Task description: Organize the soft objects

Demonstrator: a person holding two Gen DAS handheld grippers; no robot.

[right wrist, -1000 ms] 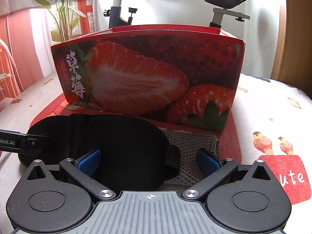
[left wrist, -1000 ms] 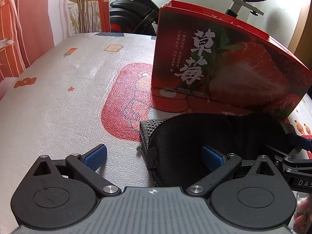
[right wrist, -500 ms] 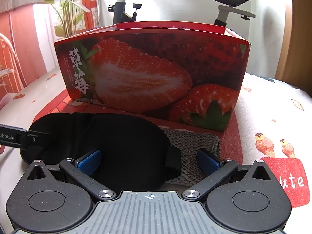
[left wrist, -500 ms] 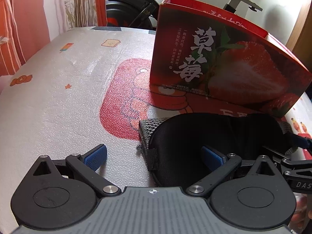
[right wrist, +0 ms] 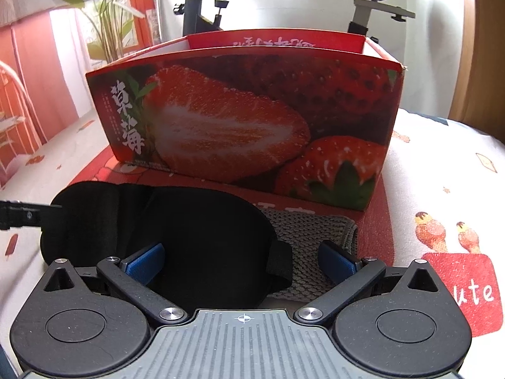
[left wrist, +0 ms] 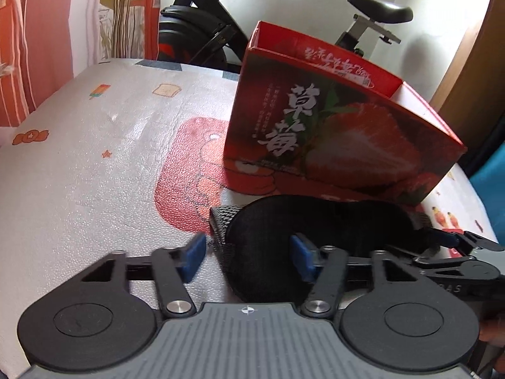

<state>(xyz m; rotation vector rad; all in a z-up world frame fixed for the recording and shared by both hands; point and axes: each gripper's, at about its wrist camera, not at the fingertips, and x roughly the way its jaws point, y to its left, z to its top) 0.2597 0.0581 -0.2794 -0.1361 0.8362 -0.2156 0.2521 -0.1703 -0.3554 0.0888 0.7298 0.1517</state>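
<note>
A black eye mask (left wrist: pixel 284 230) (right wrist: pixel 176 221) lies on a grey knitted cloth (right wrist: pixel 312 240) (left wrist: pixel 222 218) in front of an open red strawberry box (left wrist: pixel 331 139) (right wrist: pixel 252 120). My left gripper (left wrist: pixel 247 255) is open, its jaws either side of the mask's left end. My right gripper (right wrist: pixel 241 259) is open, its jaws either side of the mask's right end and strap. Each gripper shows at the edge of the other's view.
The table (left wrist: pixel 94 170) has a white patterned cover with a red print. An exercise bike (left wrist: pixel 202 31) and a plant (right wrist: pixel 104 22) stand behind the table. A wooden door (right wrist: pixel 486 47) is at the right.
Both grippers have risen and tilted so the box's open top shows. The left gripper's jaws have narrowed a little around the mask end. The mask and cloth stay in place.
</note>
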